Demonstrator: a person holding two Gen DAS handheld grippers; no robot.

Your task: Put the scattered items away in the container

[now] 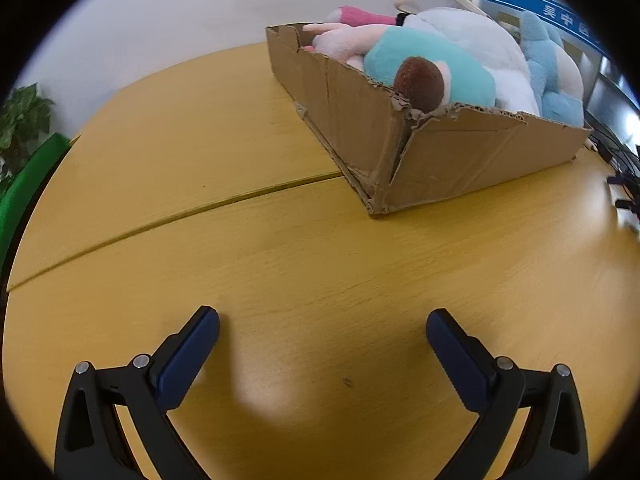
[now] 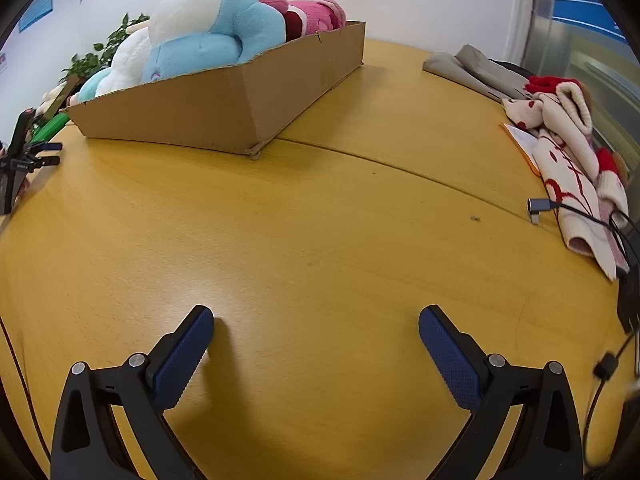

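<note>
A: Where's the container?

B: The cardboard box (image 1: 432, 148) sits on the yellow wooden surface (image 1: 280, 248), towards the far side; it's heaped with plush toys: a teal one with a brown patch (image 1: 424, 68), a big white one (image 1: 480, 44), a light blue one (image 2: 216, 20), a pink one (image 2: 316, 16).

A: And the claws?

B: The left claw (image 1: 322, 330) is spread wide, holding nothing, over bare wood well short of the box; the right claw (image 2: 316, 326) is likewise spread and holds nothing.

A: Anything else around?

B: A red-and-cream knitted cloth (image 2: 568, 152) lies at the surface's right edge, with a grey cable plug (image 2: 538, 206) just beside it.
</note>
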